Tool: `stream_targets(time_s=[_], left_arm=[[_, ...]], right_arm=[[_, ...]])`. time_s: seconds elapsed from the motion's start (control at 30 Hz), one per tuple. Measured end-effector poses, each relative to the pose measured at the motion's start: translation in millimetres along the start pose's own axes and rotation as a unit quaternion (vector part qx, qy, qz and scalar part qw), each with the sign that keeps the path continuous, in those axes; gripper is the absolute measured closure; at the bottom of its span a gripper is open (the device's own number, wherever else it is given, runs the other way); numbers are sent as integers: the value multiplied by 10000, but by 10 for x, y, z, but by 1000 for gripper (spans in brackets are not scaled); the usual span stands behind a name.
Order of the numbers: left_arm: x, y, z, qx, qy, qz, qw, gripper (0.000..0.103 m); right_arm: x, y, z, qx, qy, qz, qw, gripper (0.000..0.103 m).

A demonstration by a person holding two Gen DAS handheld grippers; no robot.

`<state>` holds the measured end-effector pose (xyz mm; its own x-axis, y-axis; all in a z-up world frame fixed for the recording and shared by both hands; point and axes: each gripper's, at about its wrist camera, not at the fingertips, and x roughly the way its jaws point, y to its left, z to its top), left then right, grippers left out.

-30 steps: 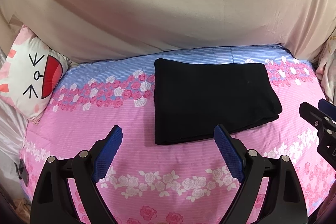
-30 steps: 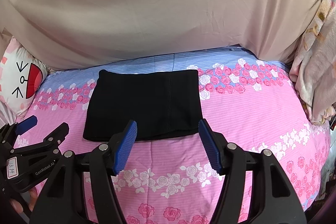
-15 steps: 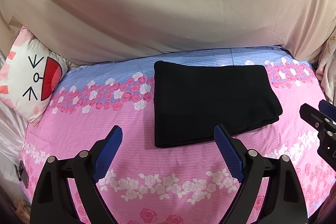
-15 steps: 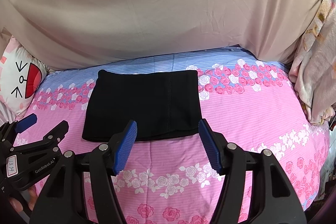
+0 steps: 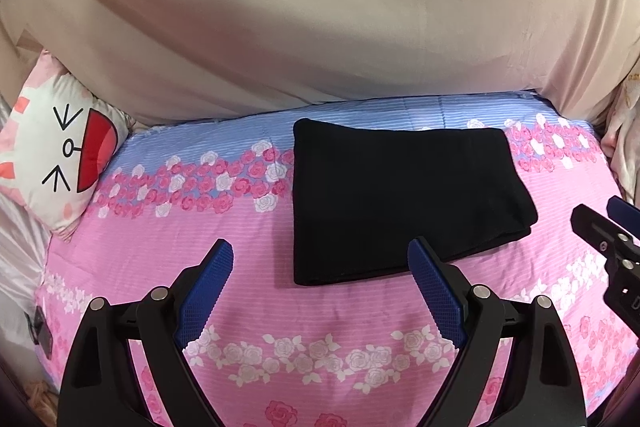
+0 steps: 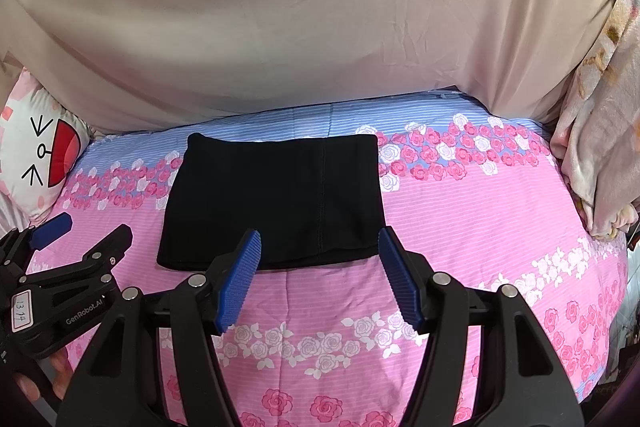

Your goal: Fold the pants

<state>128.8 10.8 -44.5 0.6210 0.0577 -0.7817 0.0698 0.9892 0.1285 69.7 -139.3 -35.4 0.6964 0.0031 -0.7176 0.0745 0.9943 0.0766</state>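
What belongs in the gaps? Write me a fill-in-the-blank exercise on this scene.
1. The folded pants are ____ in colour.
2. Both the left gripper and the right gripper are ____.
3. The cat-face pillow lies to the ____ of the pants.

Missing words: black; open; left

**Occlusions and Cut-offs**

Your right gripper point(image 6: 319, 269) hides the near edge of the pants point(image 6: 276, 203). The cat pillow point(image 5: 56, 155) runs off the frame's left edge. The label point(image 6: 20, 309) writing is too small to confirm
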Motion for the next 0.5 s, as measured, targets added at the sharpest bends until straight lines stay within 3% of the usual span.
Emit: stream_targets(time_s=[0.33, 0.5], left_arm=[[47, 16, -10, -28, 62, -82, 9999, 16], [72, 3, -44, -58, -26, 89, 9999, 16]], right_arm=[[3, 15, -12, -25, 12, 0, 10000, 43], [3, 22, -17, -34, 20, 16, 10000, 43]])
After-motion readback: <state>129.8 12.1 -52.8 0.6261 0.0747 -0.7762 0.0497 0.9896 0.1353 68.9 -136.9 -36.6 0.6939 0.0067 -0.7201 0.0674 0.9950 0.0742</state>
